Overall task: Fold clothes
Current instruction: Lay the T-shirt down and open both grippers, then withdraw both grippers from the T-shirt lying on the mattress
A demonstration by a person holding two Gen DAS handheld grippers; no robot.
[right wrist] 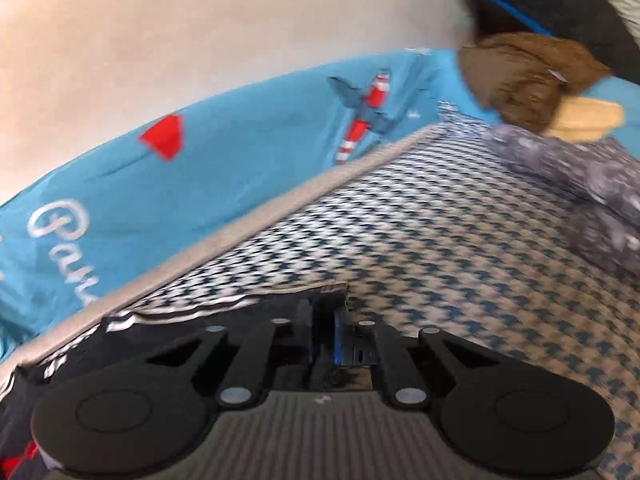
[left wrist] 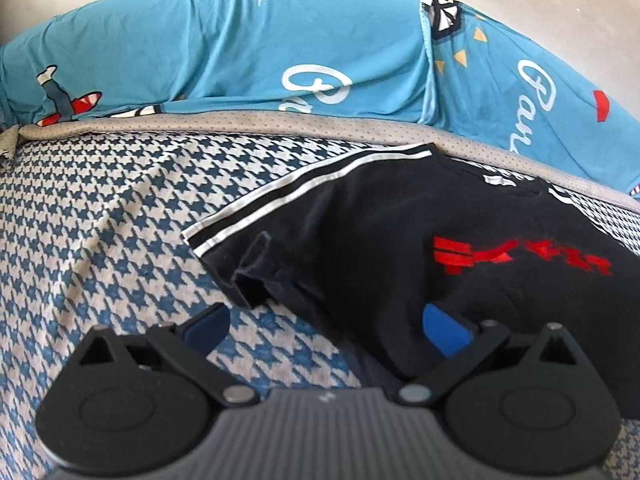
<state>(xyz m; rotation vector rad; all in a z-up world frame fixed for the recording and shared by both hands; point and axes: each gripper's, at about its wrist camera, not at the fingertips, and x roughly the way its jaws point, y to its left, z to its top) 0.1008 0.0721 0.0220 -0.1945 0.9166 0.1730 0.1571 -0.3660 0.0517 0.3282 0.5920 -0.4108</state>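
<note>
While I hold both rigs low over the bed (left wrist: 100,208), my left tongs (left wrist: 326,330) stand wide apart with nothing clamped: one blue pad rests over bare houndstooth cover, the other sits at the near edge of the black T-shirt (left wrist: 400,240), touching or just over the cloth, I cannot tell which. My right tongs (right wrist: 323,338) are almost closed, their blue pads drawn narrow on what looks like a dark fold of that same shirt at its striped edge; the view is blurred, so I judge it a pinch rather than swear to it.

The shirt lies spread on the bed, toward its far edge, red lettering up, with one white-striped sleeve (left wrist: 280,200) pointing out across the cover and its cuff rumpled underneath. It should handle as light, limp jersey: no stiffness to carry a fold, so any corner I lift will sag and drag the rest. I would take hold at hems and seams, the sleeve cuff or shoulder line, where the cloth is doubled and less likely to slip from the pads.

Beyond the shirt, a grey piped border runs along the bed's far edge, then a blue printed sheet (left wrist: 240,52) bunched against the wall. At the bed's far right corner sit a brown plush toy (right wrist: 528,76) and a grey patterned bundle (right wrist: 580,184).
</note>
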